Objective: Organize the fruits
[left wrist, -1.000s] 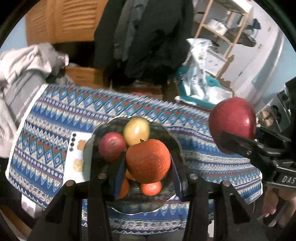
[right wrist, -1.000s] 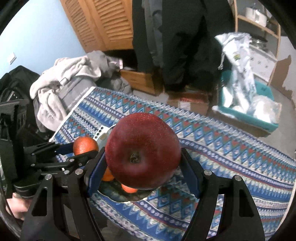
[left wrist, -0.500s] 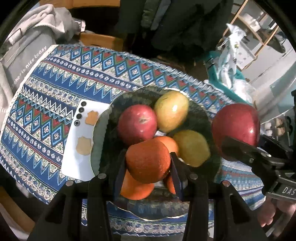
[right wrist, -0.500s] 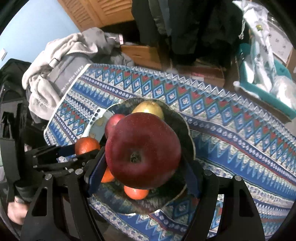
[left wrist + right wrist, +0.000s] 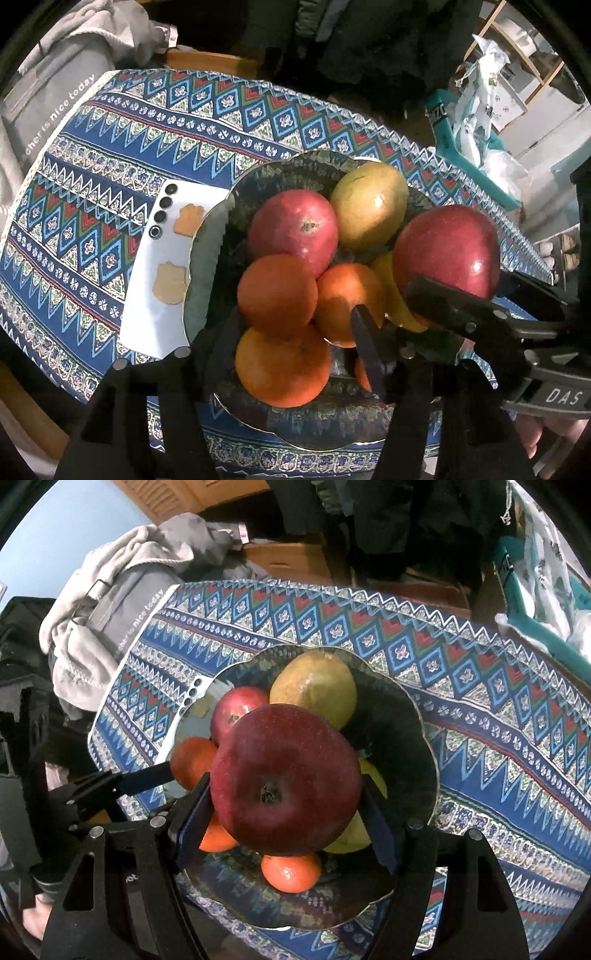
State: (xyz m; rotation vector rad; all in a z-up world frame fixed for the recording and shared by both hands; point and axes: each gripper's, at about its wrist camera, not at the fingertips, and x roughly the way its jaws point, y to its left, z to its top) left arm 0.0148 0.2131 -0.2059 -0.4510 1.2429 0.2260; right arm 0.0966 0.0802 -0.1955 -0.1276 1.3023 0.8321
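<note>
While the left gripper point(image 5: 291, 354) hangs over the near side of the bowl point(image 5: 240, 192), its fingers point(image 5: 367, 350) are opening; the orange point(image 5: 277, 291) between them sits on the pile atop another orange, and the pads look clear of it. Release appears done or nearly so.

Right gripper point(image 5: 284, 812): fingers point(image 5: 192, 816) spread wide but pinching the big red apple point(image 5: 286, 786) at both flanks, stem pit toward the camera. Apple is held above the bowl's middle, not yet resting on anything.

Bowl contents: smaller red apple point(image 5: 293, 230), a yellow-green fruit point(image 5: 369, 206) at the far side, a second yellow fruit point(image 5: 373, 775) partly hidden, several oranges. Bowl sits on the patterned cloth over the surface point(image 5: 110, 147), with a white phone point(image 5: 162, 273) partly under its left rim.

Doing this step well, my judgement:
- Draw the left gripper straight up so its pads don't nudge the stacked orange, which looks perched.
- Lower the apple toward the open dark patch on the right of the bowl point(image 5: 391, 731), not onto the mound.
- Let it touch down before opening; round fruit will roll.
- Keep the two grippers apart; they are close here.
</note>
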